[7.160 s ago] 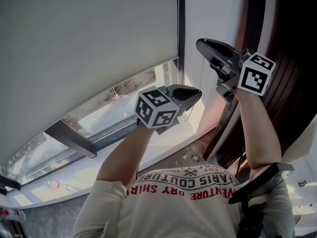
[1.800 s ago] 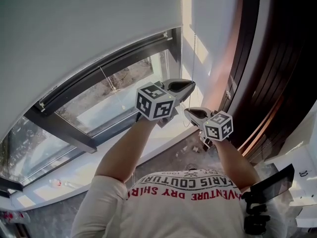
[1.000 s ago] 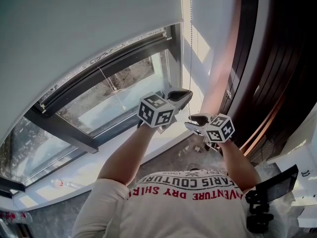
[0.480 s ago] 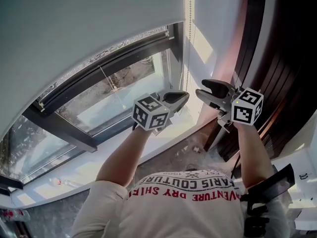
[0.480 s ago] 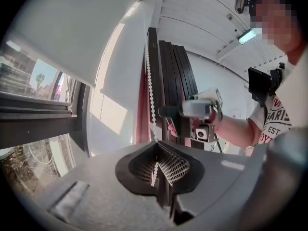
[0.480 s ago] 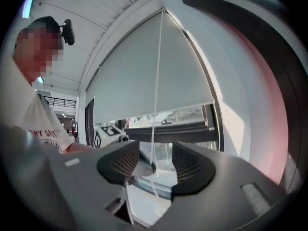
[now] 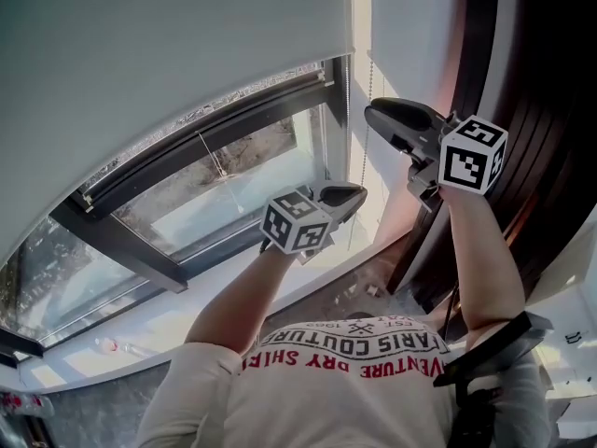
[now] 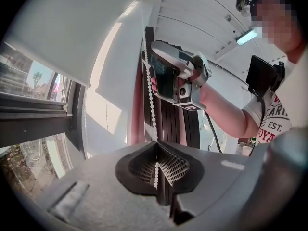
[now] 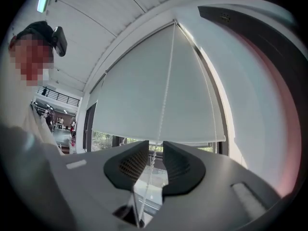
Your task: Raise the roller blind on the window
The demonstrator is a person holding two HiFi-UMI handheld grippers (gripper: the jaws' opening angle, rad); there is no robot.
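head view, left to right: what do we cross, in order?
roller blind → left gripper → right gripper → dark wall panel

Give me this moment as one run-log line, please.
roller blind: partly up | left claw: shut on bead chain | right claw: higher up, jaws just closing round chain, not yet gripping

Head view: steeply down onto window (image 7: 233,189). Left gripper view: rightward, close on bead chain (image 8: 150,95). Right gripper view: toward roller blind (image 9: 159,100), shared with head view.
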